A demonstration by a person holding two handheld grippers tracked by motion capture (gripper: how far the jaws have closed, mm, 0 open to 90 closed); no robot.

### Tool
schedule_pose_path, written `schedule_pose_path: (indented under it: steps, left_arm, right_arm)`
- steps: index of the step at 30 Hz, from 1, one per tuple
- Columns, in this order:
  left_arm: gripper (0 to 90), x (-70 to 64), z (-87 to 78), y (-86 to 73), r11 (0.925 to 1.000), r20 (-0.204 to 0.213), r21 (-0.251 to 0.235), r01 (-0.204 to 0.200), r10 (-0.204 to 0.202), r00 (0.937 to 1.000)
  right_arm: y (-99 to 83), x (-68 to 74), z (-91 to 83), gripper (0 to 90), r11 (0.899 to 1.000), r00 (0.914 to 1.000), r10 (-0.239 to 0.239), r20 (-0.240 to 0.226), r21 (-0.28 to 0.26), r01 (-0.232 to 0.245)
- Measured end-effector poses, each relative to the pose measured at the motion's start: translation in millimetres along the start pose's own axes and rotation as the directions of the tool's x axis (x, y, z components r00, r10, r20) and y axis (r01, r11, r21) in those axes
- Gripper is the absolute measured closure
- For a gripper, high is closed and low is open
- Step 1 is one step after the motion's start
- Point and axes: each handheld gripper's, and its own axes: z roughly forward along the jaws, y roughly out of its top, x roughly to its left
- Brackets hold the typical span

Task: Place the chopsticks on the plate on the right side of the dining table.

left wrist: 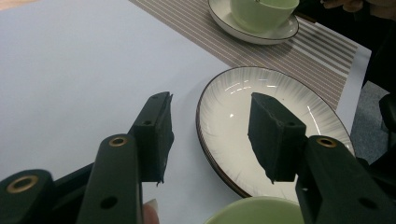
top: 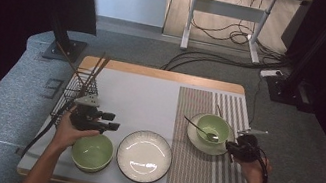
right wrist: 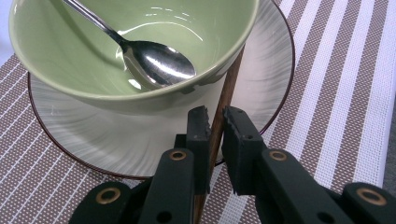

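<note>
Setting done: pale green ceramic bowl [right wrist: 126, 51] with a steel spoon [right wrist: 154, 58] sits on a white ribbed plate [right wrist: 275, 70] on the striped mat [right wrist: 327, 93].
Left to do: second plate [top: 144, 155] and second green bowl [top: 92, 152] stand apart, unstacked.
Right gripper [right wrist: 215, 122]: jaws nearly closed, clamping a brown wooden chopstick [right wrist: 227, 93] that lies across the plate, against the bowl.
Left gripper [left wrist: 210, 128]: wide apart, holding nothing, above the second plate's rim.

The tabletop [top: 150, 97] is pale grey with a wooden edge. A striped brown and white mat [top: 200, 154] lies on its right side. A white plate [top: 144, 156] sits near the middle, toward 6 o'clock. A green bowl [top: 92, 152] sits at its 9 o'clock, just beside it. A black wire basket [top: 73, 93] stands at the left edge, toward 10 o'clock.
</note>
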Motion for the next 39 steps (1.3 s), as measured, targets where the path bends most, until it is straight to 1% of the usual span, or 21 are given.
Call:
schedule_pose_path:
  steps: [7,14,18,21,24,29,30,34,39]
  left_arm:
    - [49.8,0.5,0.0,0.0,1.0000,-0.001,0.001,0.001,-0.001,1.0000]
    - [49.8,0.5,-1.4,0.1,1.0000,0.000,-0.002,0.000,0.000,1.0000]
    - [49.8,0.8,-1.9,0.0,1.0000,-0.001,-0.004,0.002,-0.002,1.0000]
    - [49.8,0.9,-2.6,0.1,1.0000,-0.001,-0.005,0.002,-0.002,1.0000]
    - [49.8,1.0,-3.8,0.3,0.9999,-0.003,-0.011,0.004,-0.004,1.0000]
    - [49.7,1.2,-5.5,0.8,0.9998,-0.010,-0.019,0.006,-0.006,0.9999]
    - [49.7,1.3,-5.9,1.0,0.9998,-0.012,-0.021,0.006,-0.007,0.9999]
    - [49.7,1.6,-7.4,1.6,0.9996,-0.017,-0.026,0.008,-0.008,0.9998]
    - [49.6,1.2,-9.7,2.5,0.9994,-0.020,-0.034,0.006,-0.006,0.9998]
  right_arm:
    - [-0.1,-0.7,1.0,80.6,1.000,0.9998,0.016,-0.007,-0.011,-0.017]
    - [0.3,-0.9,1.2,80.2,1.000,0.9998,0.015,-0.015,-0.011,-0.016]
    - [0.0,-1.9,-0.7,75.1,1.000,0.9997,0.019,-0.014,-0.021,-0.019]
    - [-1.1,-2.3,-4.5,70.4,1.000,0.9998,0.013,-0.017,-0.027,-0.014]
    - [-3.4,-5.3,-10.1,67.7,0.999,0.9995,0.028,-0.013,-0.045,-0.029]
    - [-6.0,-9.5,-22.7,63.7,0.994,0.9977,0.062,-0.027,-0.094,-0.064]
    - [-6.0,-9.5,-25.2,63.0,0.993,0.9975,0.062,-0.034,-0.102,-0.066]
    - [-4.3,-6.5,-32.5,60.6,0.987,0.9960,0.068,-0.057,-0.139,-0.076]
    - [-0.1,0.9,-37.2,58.6,0.983,0.9948,0.064,-0.079,-0.167,-0.076]
